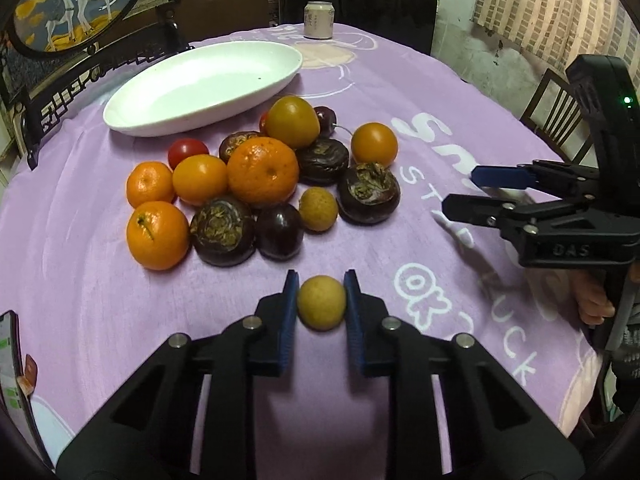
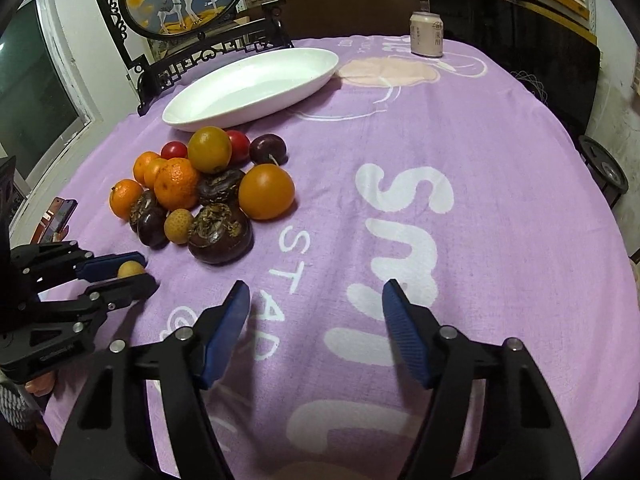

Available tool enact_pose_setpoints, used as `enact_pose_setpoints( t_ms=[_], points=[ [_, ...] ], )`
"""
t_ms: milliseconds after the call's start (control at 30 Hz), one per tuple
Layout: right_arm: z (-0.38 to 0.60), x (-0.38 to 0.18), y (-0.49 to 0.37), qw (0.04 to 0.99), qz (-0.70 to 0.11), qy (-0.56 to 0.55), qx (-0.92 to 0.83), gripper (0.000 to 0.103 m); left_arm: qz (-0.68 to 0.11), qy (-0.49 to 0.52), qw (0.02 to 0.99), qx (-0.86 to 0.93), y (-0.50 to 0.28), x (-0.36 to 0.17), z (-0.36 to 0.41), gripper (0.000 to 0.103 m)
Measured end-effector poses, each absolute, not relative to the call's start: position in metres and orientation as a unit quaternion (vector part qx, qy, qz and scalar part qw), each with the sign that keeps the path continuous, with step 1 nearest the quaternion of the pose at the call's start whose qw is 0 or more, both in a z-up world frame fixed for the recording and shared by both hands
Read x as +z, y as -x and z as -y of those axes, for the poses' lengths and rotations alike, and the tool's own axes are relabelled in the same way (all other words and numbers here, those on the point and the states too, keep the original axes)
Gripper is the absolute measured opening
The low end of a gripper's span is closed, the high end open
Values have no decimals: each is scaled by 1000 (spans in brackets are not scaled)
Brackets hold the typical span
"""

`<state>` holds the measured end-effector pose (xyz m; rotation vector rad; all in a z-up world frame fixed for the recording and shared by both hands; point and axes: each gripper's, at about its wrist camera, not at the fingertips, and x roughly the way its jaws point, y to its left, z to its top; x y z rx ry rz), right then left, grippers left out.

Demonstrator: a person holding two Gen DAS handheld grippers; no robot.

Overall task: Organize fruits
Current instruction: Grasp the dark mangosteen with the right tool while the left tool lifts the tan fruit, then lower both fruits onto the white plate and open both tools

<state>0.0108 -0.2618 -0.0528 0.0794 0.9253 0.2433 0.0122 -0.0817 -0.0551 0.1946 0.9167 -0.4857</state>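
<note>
Nearest the left wrist camera, the left hand-held gripper (image 1: 321,300) has its blue pads pressed against both sides of a small round yellowish-tan fruit (image 1: 321,303), low in the middle of the frame on the lilac printed cloth (image 1: 400,92) that covers the table. In the right wrist view the same fruit (image 2: 130,269) peeks out between that hand-held gripper's (image 2: 134,272) fingers at the left edge.

The right hand-held gripper (image 2: 316,300) hovers over the cloth's white lettering with its jaws parted about halfway and nothing between them; in the left wrist view it (image 1: 460,192) reaches in from the right edge.

The pile of fruit (image 1: 260,184) lies left of centre, just above the gripped fruit: orange mandarins, dark purple-brown round fruits with rough dry tops, small red tomatoes, and a second small tan fruit (image 1: 318,209). Just beyond the pile, toward the upper left, sits an oval white shallow dish (image 1: 200,88) holding no fruit. A pale drink can (image 1: 318,20) stands at the top centre. A phone (image 1: 12,360) lies at the lower left edge.
</note>
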Motion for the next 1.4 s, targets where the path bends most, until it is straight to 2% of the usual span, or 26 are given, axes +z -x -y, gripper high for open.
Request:
enact_pose_setpoints(
  t_ms=[500,567,600,900,1033,1200,1400],
  points=[
    [199,-53,-47,881,-450,-12,148,64,-411,-11,894,-177,-24,-31,32,23],
    [193,-54,-47,884,-445,8,147,58,-408,-11,895,-177,-22,-31,30,23],
    [190,-54,-45,885,-440,19,153,46,-408,-11,896,-177,-22,-30,30,23],
    [194,-43,-32,893,-416,16,170,44,-411,-4,895,-176,-32,-26,27,23],
    [206,-16,-40,904,-393,-3,169,44,-401,-15,901,-164,-59,-6,26,23],
    [211,20,-95,914,-372,-31,160,44,-398,-6,906,-146,-117,13,29,23],
    [201,10,-164,905,-394,-60,152,44,-421,22,897,-129,-178,0,27,23]
  ],
)
